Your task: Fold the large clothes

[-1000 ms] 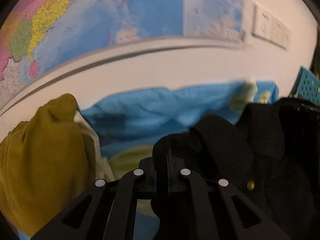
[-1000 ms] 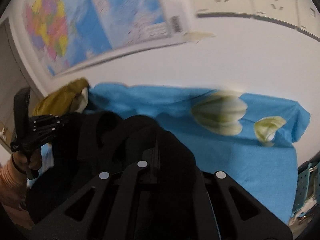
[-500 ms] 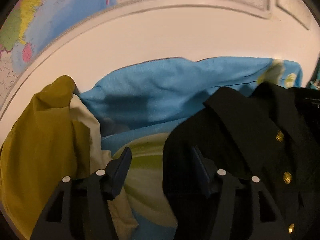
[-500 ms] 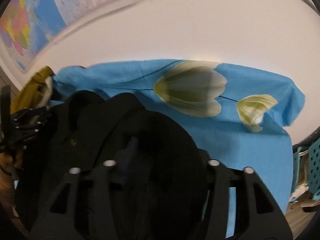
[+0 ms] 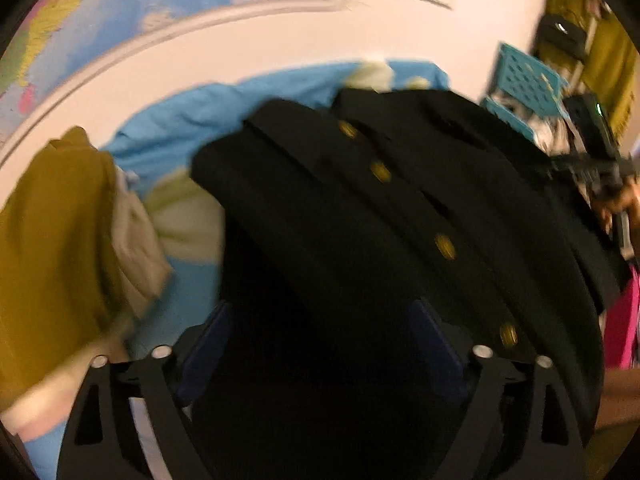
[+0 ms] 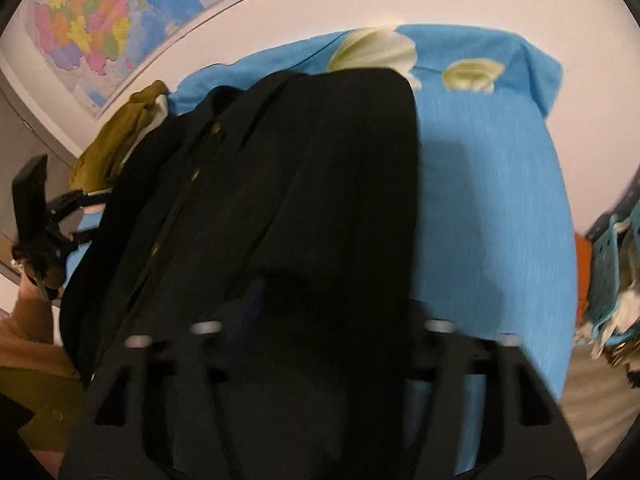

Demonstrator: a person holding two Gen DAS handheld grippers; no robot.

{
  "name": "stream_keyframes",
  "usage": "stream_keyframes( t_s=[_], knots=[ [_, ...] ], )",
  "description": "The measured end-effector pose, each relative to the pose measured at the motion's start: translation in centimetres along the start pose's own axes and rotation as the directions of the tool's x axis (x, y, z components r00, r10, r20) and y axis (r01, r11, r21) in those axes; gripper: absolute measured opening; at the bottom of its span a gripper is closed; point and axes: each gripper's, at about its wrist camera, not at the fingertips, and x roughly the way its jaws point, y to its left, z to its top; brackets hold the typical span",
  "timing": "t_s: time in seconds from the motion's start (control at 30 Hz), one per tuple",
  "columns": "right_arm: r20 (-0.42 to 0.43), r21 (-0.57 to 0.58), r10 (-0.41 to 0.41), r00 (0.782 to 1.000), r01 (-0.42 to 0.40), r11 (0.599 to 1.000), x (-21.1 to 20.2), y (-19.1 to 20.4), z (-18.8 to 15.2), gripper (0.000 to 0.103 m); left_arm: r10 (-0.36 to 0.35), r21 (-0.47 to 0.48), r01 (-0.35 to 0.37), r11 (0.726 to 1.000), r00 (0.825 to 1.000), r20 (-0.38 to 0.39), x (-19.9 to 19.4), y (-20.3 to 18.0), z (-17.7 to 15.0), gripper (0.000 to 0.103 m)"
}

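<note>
Lying on blue flowered sheet (image 6: 500,200): black gold-buttoned jacket (image 5: 360,220)
Left gripper (image 5: 320,344): jaws opening, spread around jacket
Right gripper (image 6: 320,320): jaws closing, jacket cloth between

Your black jacket (image 5: 360,220) is a matt, smooth woven cloth, and its buttons (image 5: 444,246) have a dull brass-like metal sheen. Under it you have a blue sheet (image 6: 492,200) of finely slubbed cloth printed with pale flowers. The mustard garment (image 5: 52,220) beside it looks like soft matt fabric with a paler lining. Your left gripper (image 5: 320,332) is matt black plastic with bright metal rivets. The map (image 6: 92,28) on the wall is paper with a slight gloss.
</note>
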Motion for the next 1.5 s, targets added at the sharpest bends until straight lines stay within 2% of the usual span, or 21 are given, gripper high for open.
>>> stream_keyframes(
  t_s=[0.03,0.07,0.1,0.17,0.27,0.33,0.43,0.47,0.53,0.6,0.67,0.73,0.8,0.9,0.97,1.03,1.17,1.27,1.33,1.43,1.5],
  knots=[
    [0.020,-0.012,-0.017,1.000,0.017,1.000,-0.7,0.2,-0.1,0.002,-0.002,0.011,0.002,1.000,1.000,-0.022,0.1,-0.6,-0.5,0.086],
    [0.046,-0.018,-0.027,0.999,0.028,0.999,-1.5,0.3,0.0,0.002,0.001,0.019,0.000,1.000,0.999,-0.047,0.6,-1.0,-1.3,0.073],
    [0.067,-0.020,-0.041,0.997,0.042,0.999,-2.1,0.4,0.4,0.002,0.022,0.021,-0.021,1.000,0.997,-0.072,0.8,-1.4,-1.6,0.040],
    [0.144,-0.029,-0.091,0.985,0.096,0.995,-4.2,0.6,1.5,0.002,0.069,-0.006,-0.070,0.998,0.993,-0.093,0.7,-0.7,-1.8,0.002],
    [0.243,-0.021,-0.143,0.959,0.153,0.988,-7.0,0.4,3.5,0.002,0.125,-0.116,-0.126,0.985,0.992,-0.016,-3.0,2.1,-1.3,0.003],
    [0.280,-0.002,-0.175,0.944,0.183,0.983,-7.8,-0.1,4.6,0.002,0.193,-0.175,-0.182,0.968,0.980,0.049,-6.3,4.0,-1.2,0.003],
    [0.216,0.035,-0.203,0.955,0.200,0.979,-5.4,-2.3,5.3,0.002,0.276,-0.278,-0.249,0.928,0.959,0.063,-8.9,7.7,-2.2,0.004],
    [0.182,0.041,-0.237,0.954,0.234,0.971,-4.1,-2.8,5.2,0.003,0.305,-0.298,-0.284,0.912,0.952,0.027,-8.6,8.8,-2.7,0.008],
    [0.111,0.063,-0.280,0.954,0.274,0.960,-1.6,-4.0,4.5,0.011,0.372,-0.303,-0.368,0.879,0.927,-0.046,-6.9,10.0,-3.7,0.028],
    [0.079,0.118,-0.259,0.963,0.249,0.961,-0.6,-5.0,3.9,0.029,0.501,-0.225,-0.508,0.832,0.861,-0.090,-4.9,9.3,-4.4,0.050],
    [0.134,0.170,-0.208,0.969,0.184,0.968,-2.5,-5.8,2.3,0.044,0.531,-0.200,-0.538,0.819,0.843,-0.090,-4.3,8.4,-4.8,0.062],
    [0.211,0.194,-0.171,0.962,0.130,0.972,-5.4,-6.1,0.6,0.055,0.534,-0.231,-0.531,0.815,0.844,-0.053,-4.9,8.1,-4.8,0.062],
    [0.255,0.207,-0.103,0.961,0.050,0.977,-8.1,-5.9,-1.9,0.072,0.506,-0.299,-0.472,0.830,0.861,0.047,-7.1,8.0,-4.8,0.072],
    [0.230,0.189,-0.055,0.972,0.011,0.982,-9.6,-5.2,-5.7,0.074,0.427,-0.345,-0.343,0.874,0.880,0.206,-10.4,7.3,-4.6,0.073],
    [0.200,0.167,-0.052,0.978,0.019,0.986,-9.8,-4.0,-8.3,0.076,0.383,-0.314,-0.291,0.904,0.878,0.289,-12.2,5.5,-4.1,0.077],
    [0.172,0.152,-0.056,0.984,0.030,0.988,-9.5,-3.1,-10.9,0.076,0.303,-0.258,-0.223,0.940,0.891,0.337,-12.7,3.5,-4.0,0.079],
    [0.196,0.190,-0.104,0.975,0.066,0.980,-9.7,-2.5,-13.3,0.076,0.249,-0.159,-0.208,0.965,0.916,0.315,-10.6,0.0,-3.2,0.082],
    [0.296,0.184,-0.135,0.946,0.082,0.979,-11.5,-1.0,-13.2,0.074,0.251,-0.157,-0.217,0.964,0.937,0.245,-8.4,-0.5,-3.7,0.082],
    [0.370,0.120,-0.122,0.921,0.083,0.989,-12.9,1.5,-12.8,0.074,0.255,-0.168,-0.220,0.961,0.941,0.224,-8.4,-0.6,-5.2,0.082],
    [0.399,-0.036,-0.023,0.917,0.041,0.999,-13.0,5.8,-12.1,0.074,0.277,-0.178,-0.244,0.953,0.941,0.193,-9.0,-1.1,-8.0,0.089],
    [0.360,-0.106,0.045,0.932,-0.007,0.994,-11.2,8.0,-11.4,0.074,0.302,-0.177,-0.274,0.945,0.940,0.160,-8.9,-1.6,-10.0,0.090]
  ],
)
